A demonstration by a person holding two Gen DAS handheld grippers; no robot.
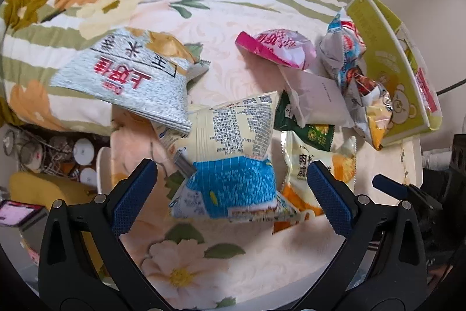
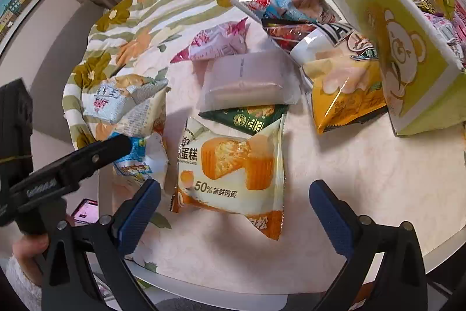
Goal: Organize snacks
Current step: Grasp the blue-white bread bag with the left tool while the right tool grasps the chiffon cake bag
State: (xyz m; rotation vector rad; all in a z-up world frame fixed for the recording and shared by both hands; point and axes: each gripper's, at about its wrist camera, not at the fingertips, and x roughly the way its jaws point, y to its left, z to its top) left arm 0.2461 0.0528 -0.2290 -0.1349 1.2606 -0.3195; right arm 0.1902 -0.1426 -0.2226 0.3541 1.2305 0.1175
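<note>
Snack packets lie scattered on a floral cloth. My left gripper is open, its blue pads either side of a blue and cream bag without touching it. A silver bag overlaps that bag's far left corner. My right gripper is open too, just in front of an orange cake packet. Beyond it lie a green packet, a white packet and a pink packet. A yellow-green bear box stands at the right with packets inside, and a yellow chips bag leans on it.
The white table edge runs close under the right gripper. A hand in a fuzzy white sleeve holds the left gripper. A phone with a pink screen lies below the table's left side. Red and blue packets pile by the box.
</note>
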